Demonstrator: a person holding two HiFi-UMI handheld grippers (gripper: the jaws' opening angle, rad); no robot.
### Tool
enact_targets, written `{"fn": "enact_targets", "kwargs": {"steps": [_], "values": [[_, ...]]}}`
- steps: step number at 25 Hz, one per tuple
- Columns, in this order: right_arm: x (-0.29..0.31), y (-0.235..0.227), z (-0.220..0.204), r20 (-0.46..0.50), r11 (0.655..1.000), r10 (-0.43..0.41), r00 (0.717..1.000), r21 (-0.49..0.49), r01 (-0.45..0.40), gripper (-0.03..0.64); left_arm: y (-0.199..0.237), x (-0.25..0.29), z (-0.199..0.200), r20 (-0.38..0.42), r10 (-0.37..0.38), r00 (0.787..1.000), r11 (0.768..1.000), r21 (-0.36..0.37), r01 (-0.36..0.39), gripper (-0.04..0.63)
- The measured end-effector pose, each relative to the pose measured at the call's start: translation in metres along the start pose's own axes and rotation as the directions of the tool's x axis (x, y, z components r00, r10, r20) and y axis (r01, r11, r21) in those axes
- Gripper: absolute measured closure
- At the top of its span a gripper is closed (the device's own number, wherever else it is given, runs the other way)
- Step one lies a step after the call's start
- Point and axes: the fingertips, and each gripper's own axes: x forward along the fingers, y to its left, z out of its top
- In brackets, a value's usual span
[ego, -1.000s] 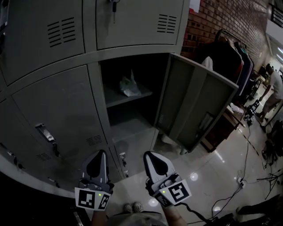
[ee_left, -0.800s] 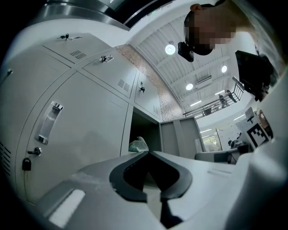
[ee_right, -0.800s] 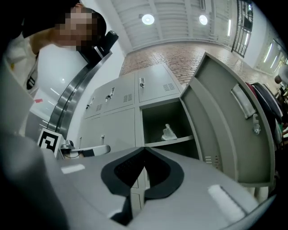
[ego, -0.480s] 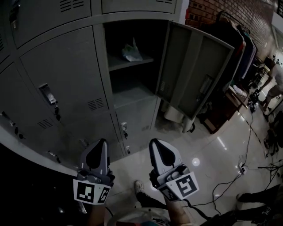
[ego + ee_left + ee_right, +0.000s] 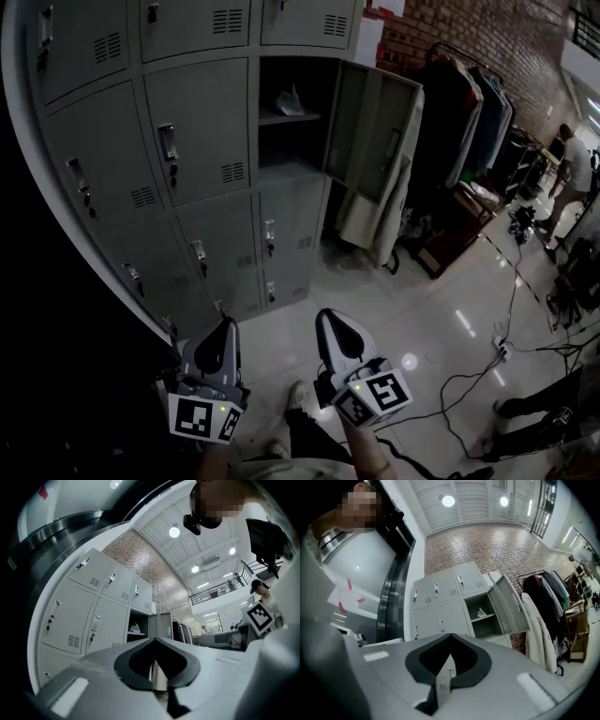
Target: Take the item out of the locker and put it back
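Note:
The grey bank of lockers stands well ahead of me, and one locker has its door swung open to the right. A pale crumpled bag-like item lies on that locker's upper shelf. The item also shows small in the left gripper view and the right gripper view. My left gripper and right gripper hang side by side low in the head view, over the floor and far short of the lockers. Both are shut with nothing between their jaws.
A white garment hangs beside the open door, and a rack of dark clothes stands to its right. Cables trail over the glossy floor. A person stands far right. A dark curved wall fills the left.
The lockers have shrunk and slid up and away in the head view as I backed off. Both grippers moved back with me and stayed shut and empty.

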Motion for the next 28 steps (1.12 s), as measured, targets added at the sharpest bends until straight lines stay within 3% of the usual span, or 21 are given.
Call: {"fn": "enact_targets", "kwargs": {"steps": [6, 15, 24, 28], "values": [[-0.052, 0.037, 0.043, 0.073, 1.0, 0.011, 0.997, -0.023, -0.01, 0.614, -0.038, -0.033, 0.042, 0.041, -0.028, 0.999, 1.0, 0.001, 0.028, 0.589], [-0.083, 0.046, 0.054, 0.065, 0.999, 0.051, 0.997, -0.007, -0.051, 0.614, -0.084, -0.043, 0.06, 0.078, -0.019, 0.997, 1.0, 0.003, 0.019, 0.59], [-0.079, 0.054, 0.06, 0.059, 0.995, 0.095, 0.994, -0.038, -0.092, 0.615, -0.082, -0.045, 0.06, 0.084, 0.013, 0.996, 1.0, 0.014, -0.014, 0.589], [-0.076, 0.054, 0.058, 0.061, 0.996, 0.088, 0.994, -0.009, -0.088, 0.615, -0.076, -0.048, 0.059, 0.081, 0.025, 0.996, 0.999, 0.021, -0.027, 0.589]]}}
